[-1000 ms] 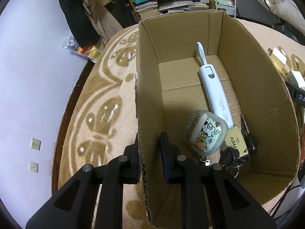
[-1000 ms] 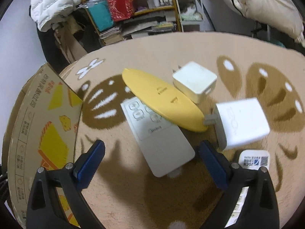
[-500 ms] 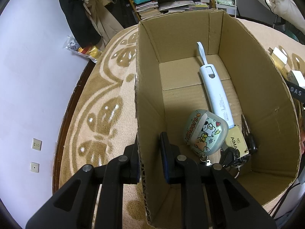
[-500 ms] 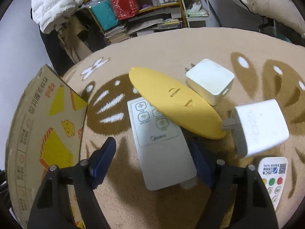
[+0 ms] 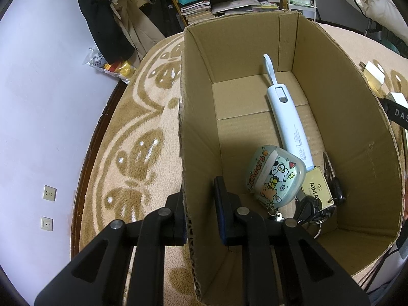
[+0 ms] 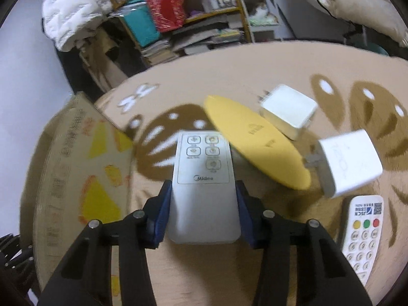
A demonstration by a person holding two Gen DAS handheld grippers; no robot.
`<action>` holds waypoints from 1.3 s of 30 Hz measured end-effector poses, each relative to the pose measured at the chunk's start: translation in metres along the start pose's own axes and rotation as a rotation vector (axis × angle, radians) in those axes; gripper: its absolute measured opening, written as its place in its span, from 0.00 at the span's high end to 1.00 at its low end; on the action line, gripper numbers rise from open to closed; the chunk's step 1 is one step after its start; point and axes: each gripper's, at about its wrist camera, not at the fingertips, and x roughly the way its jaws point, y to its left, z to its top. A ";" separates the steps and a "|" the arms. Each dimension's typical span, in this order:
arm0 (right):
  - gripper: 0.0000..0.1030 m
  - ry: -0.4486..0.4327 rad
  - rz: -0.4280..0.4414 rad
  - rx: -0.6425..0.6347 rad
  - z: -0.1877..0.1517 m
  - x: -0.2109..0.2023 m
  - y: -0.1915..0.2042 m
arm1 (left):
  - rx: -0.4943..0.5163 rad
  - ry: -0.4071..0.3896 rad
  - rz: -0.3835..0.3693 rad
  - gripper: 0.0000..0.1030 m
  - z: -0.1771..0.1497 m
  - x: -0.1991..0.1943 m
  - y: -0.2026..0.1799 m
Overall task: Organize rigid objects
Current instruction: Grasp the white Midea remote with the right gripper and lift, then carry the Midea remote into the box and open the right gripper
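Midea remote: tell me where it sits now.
Right wrist view, centre: the Midea remote lies on the rug between the right gripper fingers, cardboard box to its left, yellow oval case to its right.

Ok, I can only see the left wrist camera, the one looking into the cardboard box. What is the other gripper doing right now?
Observer: The right gripper has its jaws closed against both sides of a white Midea remote.
Child: Is there other stuff out there to pick up?
Observer: Yes. A yellow oval object lies just right of the remote, with a square white charger and a bigger white charger beyond it.
Child: Any more remotes?
Observer: One, a second remote with red, green and yellow buttons, at the far right.
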 end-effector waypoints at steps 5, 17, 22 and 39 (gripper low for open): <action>0.51 -0.085 0.017 -0.047 0.005 -0.025 0.024 | 0.003 -0.002 0.001 0.83 -0.001 0.000 0.000; 0.51 -0.257 0.161 -0.174 0.008 -0.100 0.090 | 0.002 -0.001 0.001 0.83 -0.001 0.000 0.000; 0.51 -0.250 0.187 -0.224 0.000 -0.101 0.110 | 0.002 -0.001 0.000 0.83 -0.001 0.000 0.000; 0.51 -0.148 0.221 -0.293 -0.019 -0.074 0.128 | -0.009 0.004 -0.016 0.83 0.000 0.002 0.003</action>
